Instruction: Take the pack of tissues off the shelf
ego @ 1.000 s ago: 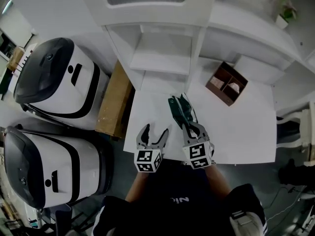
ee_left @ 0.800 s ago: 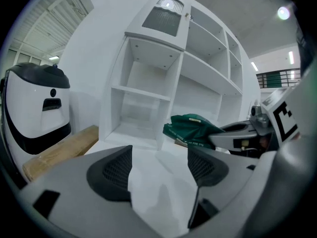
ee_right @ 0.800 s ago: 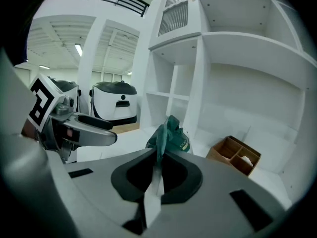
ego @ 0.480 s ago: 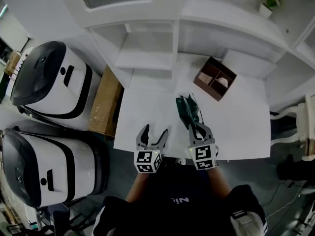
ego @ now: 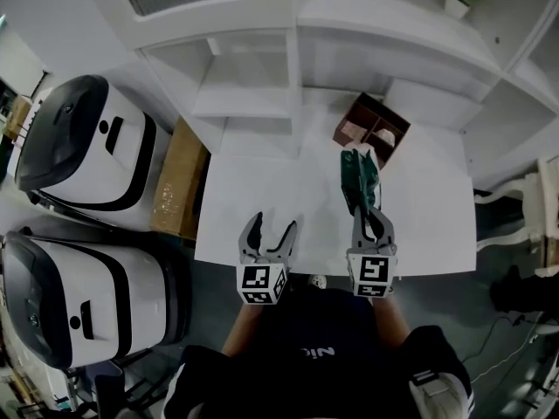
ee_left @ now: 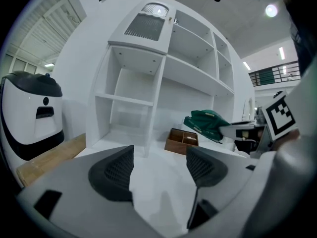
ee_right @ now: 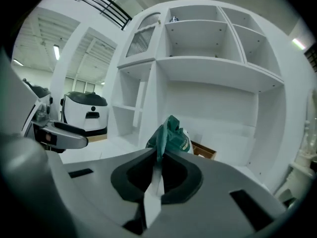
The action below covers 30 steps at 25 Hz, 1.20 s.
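Note:
The green pack of tissues (ego: pixel 359 175) hangs in the air over the white table (ego: pixel 262 208), pinched at its edge by my right gripper (ego: pixel 362 209), which is shut on it. In the right gripper view the tissue pack (ee_right: pixel 171 137) sticks up from between the closed jaws. From the left gripper view the pack (ee_left: pixel 208 123) shows at the right, ahead of the brown box. My left gripper (ego: pixel 268 236) stands open over the table's near edge with nothing between its fingers (ee_left: pixel 113 172).
A brown wooden divided box (ego: pixel 369 132) sits at the table's back, just beyond the pack. White shelving (ego: pixel 253 77) rises behind the table. Two white-and-black machines (ego: pixel 83 138) and a cardboard box (ego: pixel 175 182) stand to the left.
My right gripper has carried the tissue pack to the right and slightly farther away, closer to the brown box. The left gripper stays open in about the same place.

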Each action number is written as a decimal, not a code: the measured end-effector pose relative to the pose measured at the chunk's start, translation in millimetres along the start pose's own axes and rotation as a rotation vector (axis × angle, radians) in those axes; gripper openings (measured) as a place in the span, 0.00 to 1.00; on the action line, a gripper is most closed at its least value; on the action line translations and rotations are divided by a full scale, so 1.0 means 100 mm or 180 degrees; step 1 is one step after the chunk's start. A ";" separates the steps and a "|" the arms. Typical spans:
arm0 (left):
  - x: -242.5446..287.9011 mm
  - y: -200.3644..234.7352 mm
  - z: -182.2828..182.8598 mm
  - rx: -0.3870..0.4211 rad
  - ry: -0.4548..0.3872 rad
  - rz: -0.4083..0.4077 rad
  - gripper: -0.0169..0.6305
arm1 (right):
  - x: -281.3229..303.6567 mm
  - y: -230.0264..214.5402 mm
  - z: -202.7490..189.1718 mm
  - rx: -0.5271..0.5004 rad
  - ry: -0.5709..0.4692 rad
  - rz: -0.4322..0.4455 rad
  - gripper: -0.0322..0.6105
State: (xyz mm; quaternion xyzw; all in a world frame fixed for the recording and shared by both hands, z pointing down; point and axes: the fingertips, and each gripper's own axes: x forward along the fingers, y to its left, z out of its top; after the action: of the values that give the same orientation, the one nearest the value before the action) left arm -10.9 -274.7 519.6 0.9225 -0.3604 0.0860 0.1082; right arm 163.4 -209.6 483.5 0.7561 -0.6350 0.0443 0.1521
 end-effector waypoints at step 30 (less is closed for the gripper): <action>-0.22 0.06 0.32 0.0327 -0.0399 0.0255 0.03 | -0.06 0.20 -0.06 -0.0141 -0.0011 0.0118 0.07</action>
State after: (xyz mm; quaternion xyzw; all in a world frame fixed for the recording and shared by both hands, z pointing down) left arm -28.3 -272.8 484.3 0.9153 -0.3981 0.0507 0.0345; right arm 143.4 -205.4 490.7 0.7407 -0.6500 0.0317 0.1669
